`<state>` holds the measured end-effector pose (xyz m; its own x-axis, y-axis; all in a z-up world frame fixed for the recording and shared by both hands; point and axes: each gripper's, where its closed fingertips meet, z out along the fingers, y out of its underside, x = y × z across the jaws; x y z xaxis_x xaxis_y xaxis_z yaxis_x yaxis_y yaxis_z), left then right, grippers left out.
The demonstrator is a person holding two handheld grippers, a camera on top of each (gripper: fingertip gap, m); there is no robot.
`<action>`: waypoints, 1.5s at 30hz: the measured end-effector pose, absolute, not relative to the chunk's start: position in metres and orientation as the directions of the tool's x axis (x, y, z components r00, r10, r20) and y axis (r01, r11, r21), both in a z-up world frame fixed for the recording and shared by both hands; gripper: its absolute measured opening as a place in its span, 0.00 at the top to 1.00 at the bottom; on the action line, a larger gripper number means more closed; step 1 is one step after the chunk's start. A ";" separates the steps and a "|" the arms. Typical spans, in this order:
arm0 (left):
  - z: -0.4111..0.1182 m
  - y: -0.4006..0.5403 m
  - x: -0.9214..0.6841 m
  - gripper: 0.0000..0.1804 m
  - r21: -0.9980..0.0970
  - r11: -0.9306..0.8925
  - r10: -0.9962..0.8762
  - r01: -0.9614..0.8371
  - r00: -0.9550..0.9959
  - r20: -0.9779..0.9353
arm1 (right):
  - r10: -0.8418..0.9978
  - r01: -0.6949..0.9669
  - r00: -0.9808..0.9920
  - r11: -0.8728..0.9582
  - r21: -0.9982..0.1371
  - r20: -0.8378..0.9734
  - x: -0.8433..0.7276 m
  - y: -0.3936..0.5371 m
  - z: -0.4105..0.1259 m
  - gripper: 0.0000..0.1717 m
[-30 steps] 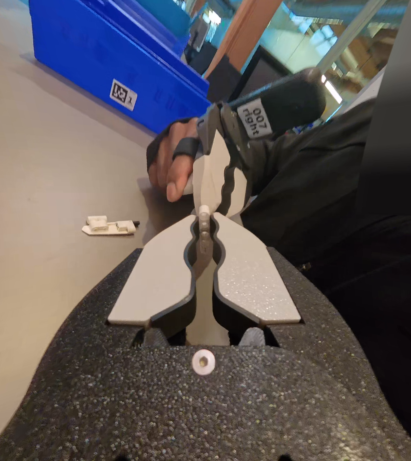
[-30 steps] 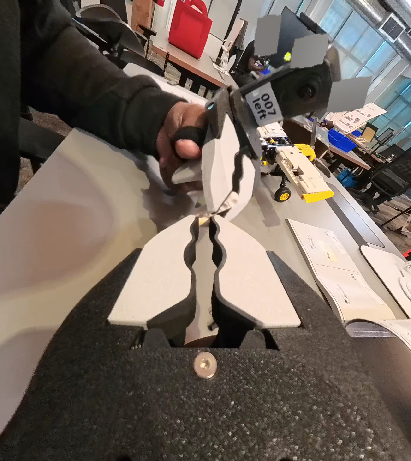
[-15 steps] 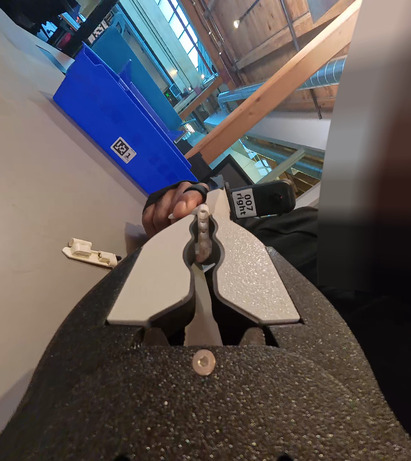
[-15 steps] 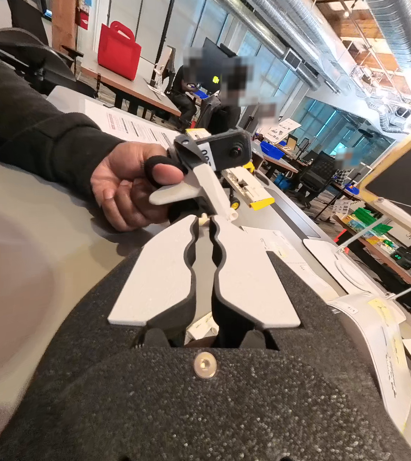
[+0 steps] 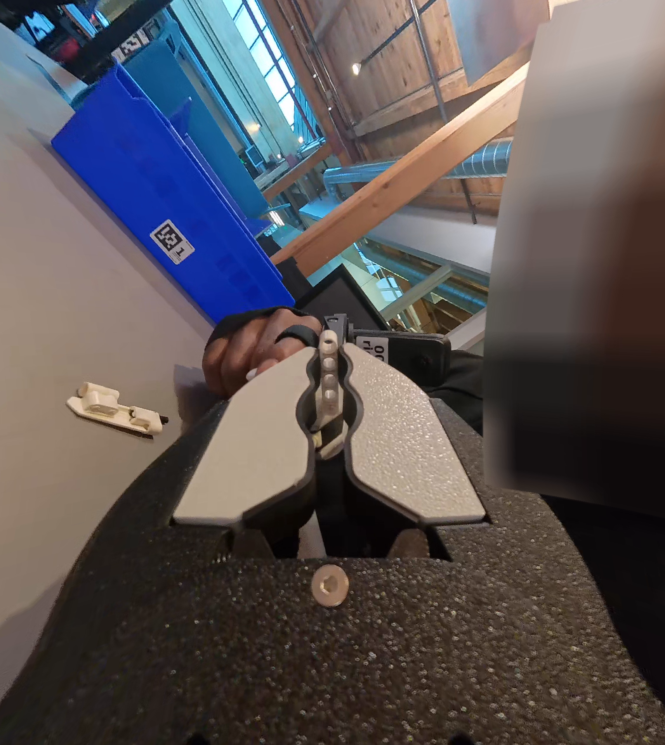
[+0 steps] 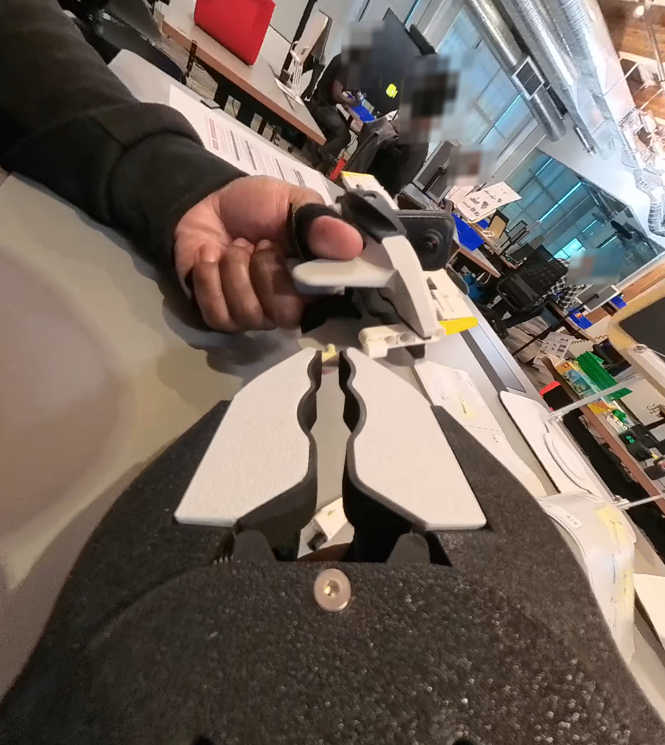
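1. Left wrist view, closest in: the left gripper [image 5: 328, 350] has its grey fingers [image 5: 258, 435] drawn nearly together on a white plastic beam with a row of round holes [image 5: 328, 379]. The beam stands up between them, and its rounded end pokes out past the tips.
2. Just beyond the beam's end is the person's right hand [image 5: 250, 354], wrapped around the right gripper, whose own fingers are hidden in this view.
3. To the left, a flat white plastic brick assembly with a black pin end [image 5: 115, 413] lies alone on the grey bench [image 5: 40, 322], apart from both grippers. Farther back a blue plastic bin [image 5: 153, 193] stands on the bench.
4. Right wrist view, closest in: the right gripper [image 6: 327, 358] shows only a narrow slit between its fingers [image 6: 266, 435]. A small pale yellow piece [image 6: 329, 349] sits right at the tips and looks pinched there.
5. Just past it, the left hand [image 6: 242, 262] holds the left gripper, and the white beam juts sideways from its tips. The beam's free end is near the yellow piece but apart from it.
6. Farther off on the bench are a white-and-yellow brick-built model [image 6: 453, 324] and open paper booklets [image 6: 455, 399].
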<state>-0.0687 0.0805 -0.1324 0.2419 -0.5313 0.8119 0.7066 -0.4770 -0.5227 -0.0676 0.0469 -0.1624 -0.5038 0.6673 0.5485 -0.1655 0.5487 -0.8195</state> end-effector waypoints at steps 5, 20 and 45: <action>-0.133 0.080 -0.064 0.95 -0.553 -0.473 -0.537 0.686 0.272 0.798 | 0.664 -0.152 -0.508 0.558 -0.816 0.549 -0.068 0.046 -0.167 0.96; -0.140 0.085 -0.061 0.96 -0.616 -0.453 -0.513 0.644 0.377 0.771 | 0.634 -0.165 -0.523 0.579 -0.798 0.569 -0.066 0.041 -0.171 0.96; -0.140 0.070 -0.074 0.96 -0.690 -0.487 -0.520 0.535 0.457 0.721 | 0.641 -0.188 -0.479 0.592 -0.784 0.599 -0.066 0.051 -0.165 0.96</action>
<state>-0.0740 0.0697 -0.1398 0.4570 -0.5205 0.7213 0.5348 -0.4872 -0.6904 -0.0665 0.0509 -0.1646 -0.4793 0.6411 0.5994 -0.1878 0.5922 -0.7836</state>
